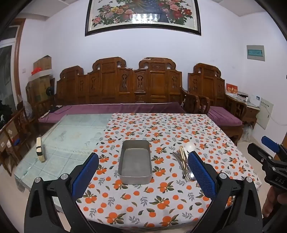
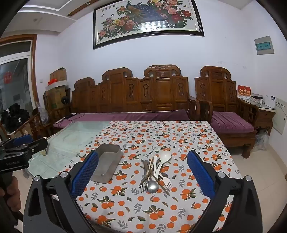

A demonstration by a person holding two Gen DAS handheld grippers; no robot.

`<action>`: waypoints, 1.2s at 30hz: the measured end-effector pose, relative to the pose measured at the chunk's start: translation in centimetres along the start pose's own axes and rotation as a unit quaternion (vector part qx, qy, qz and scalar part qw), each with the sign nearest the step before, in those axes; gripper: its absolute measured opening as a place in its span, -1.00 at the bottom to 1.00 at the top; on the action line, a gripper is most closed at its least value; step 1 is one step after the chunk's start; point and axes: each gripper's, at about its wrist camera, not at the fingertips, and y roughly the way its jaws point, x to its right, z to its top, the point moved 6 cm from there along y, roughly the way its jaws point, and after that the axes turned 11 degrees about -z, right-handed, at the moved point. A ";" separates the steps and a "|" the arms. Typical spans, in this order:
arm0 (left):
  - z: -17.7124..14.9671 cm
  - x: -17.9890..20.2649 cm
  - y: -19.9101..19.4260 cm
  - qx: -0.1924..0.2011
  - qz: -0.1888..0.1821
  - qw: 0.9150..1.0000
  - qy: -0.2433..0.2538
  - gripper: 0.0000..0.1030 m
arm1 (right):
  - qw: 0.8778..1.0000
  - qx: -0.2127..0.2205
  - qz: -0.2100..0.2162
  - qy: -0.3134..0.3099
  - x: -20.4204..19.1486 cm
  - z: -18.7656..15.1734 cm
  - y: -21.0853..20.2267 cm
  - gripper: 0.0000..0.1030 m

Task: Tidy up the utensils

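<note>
A glass-topped desk stands half covered by a cloth printed with oranges, in a white-walled room where a carved wooden sofa with purple cushions runs along the far wall beneath a framed flower painting. A matching armchair sits to the right, and cardboard boxes are stacked in the left corner. On the cloth, an empty metal tray lies near the middle, and just to its right, apart from it, the utensils lie in a loose crossed pile: a steel fork, a steel spoon, a white plastic spoon, a white plastic fork and chopsticks. The left hand-held gripper hangs above the near edge of the desk with its blue pads spread wide and nothing between them; the right hand-held gripper does likewise, its spread fingers framing the pile. The left view alone shows a small pale block standing on the bare glass, and its own right pad hides much of the pile. The right view lays the pile out plainly, and shows a glazed door at far left.
</note>
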 end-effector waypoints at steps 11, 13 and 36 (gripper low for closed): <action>0.2 -0.2 -0.3 0.002 0.000 1.000 0.000 0.87 | 1.000 0.007 0.000 0.001 0.1 0.1 -0.1 0.93; 0.2 0.1 -0.2 0.004 -0.001 1.000 0.002 0.87 | 1.000 0.007 0.000 0.000 0.0 0.1 -0.1 0.93; 0.5 0.8 -0.4 0.004 -0.002 1.000 0.003 0.87 | 1.000 0.007 0.002 0.001 0.1 0.1 0.0 0.93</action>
